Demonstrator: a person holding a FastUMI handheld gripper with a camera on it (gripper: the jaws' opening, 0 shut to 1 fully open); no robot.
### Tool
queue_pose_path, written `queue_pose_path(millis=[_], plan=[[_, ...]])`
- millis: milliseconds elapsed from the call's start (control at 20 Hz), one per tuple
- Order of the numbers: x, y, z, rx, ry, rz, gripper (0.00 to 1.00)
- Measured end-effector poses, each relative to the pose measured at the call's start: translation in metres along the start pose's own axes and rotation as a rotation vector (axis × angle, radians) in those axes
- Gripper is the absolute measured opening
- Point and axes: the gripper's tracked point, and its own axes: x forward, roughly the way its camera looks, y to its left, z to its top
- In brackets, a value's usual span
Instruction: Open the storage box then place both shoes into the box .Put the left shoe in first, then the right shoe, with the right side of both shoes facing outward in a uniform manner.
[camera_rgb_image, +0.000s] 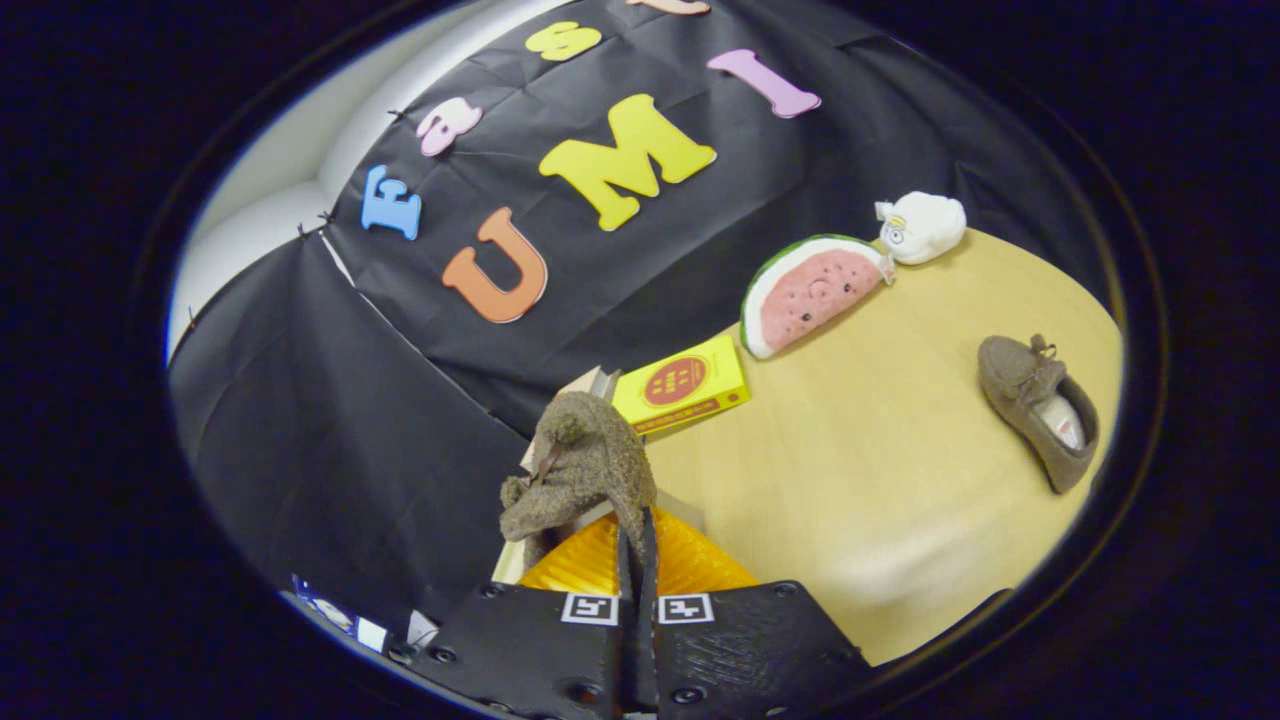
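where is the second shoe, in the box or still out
Out. The second shoe lies alone on the table, beyond the gripper, which is shut on the first shoe.

Gripper: two wide flat finger bodies side by side, textured plastic surface with fine ribbing on the right one. Round screws sit near the outer corners and along the lower edge. Each body carries a small square black-and-white fiducial tag at its inner top corner, flanking the centre seam.
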Motion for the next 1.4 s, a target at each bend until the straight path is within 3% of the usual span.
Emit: queue_pose_path(millis=[450, 600, 850, 1000, 1200, 1250, 1400], plan=[[0.073, 0.084, -0.064, 0.028, 0.012, -0.025, 0.00], [0.093, 0.087, -0.091, 0.029, 0.010, -0.053, 0.00], [0.120, 0.073, -0.125, 0.139, 0.046, -0.128, 0.00], [0.130, 0.082, -0.140, 0.163, 0.088, -0.106, 0.02], [0.134, 0.095, -0.152, 0.099, 0.147, -0.048, 0.20], [0.136, 0.094, -0.155, 0.084, 0.162, -0.050, 0.33], [0.134, 0.095, -0.166, 0.031, 0.224, -0.025, 0.61]])
